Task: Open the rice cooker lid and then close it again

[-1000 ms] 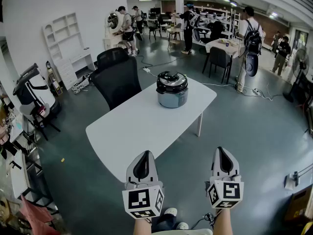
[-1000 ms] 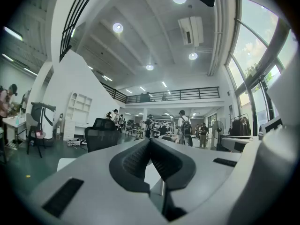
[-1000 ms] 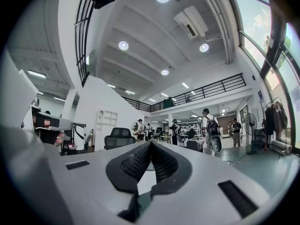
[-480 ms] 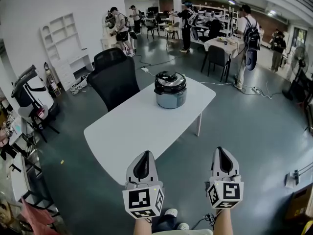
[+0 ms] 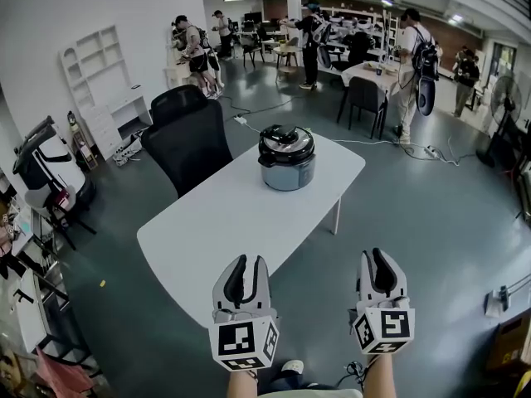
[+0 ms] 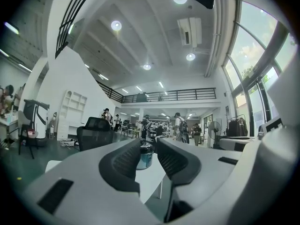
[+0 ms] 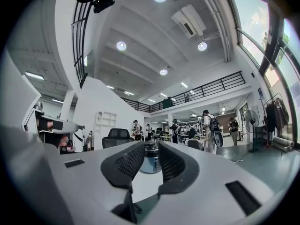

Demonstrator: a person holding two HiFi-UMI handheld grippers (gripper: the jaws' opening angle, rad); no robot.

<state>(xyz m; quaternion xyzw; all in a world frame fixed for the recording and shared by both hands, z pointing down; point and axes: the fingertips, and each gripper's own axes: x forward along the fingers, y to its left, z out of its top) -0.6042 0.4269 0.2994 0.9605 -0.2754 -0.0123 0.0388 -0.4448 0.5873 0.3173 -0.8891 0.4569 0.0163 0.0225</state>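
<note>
White left gripper (image 5: pixel 241 264) at 7 o'clock and right gripper (image 5: pixel 380 258) at 5 have just parted their jaws slightly, both empty. At 12 o'clock on the table's (image 5: pixel 220 230) far end, the rice cooker (image 5: pixel 287 160) sits well out of reach, lid (image 5: pixel 286 138) down: opening and closing both remain.

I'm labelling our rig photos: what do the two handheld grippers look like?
The left gripper and right gripper match: pale grey rounded shells, black ribbed pads, and a white cube with black square markers at each base. Both pairs of jaws have just been opening, with nothing between them.
</note>
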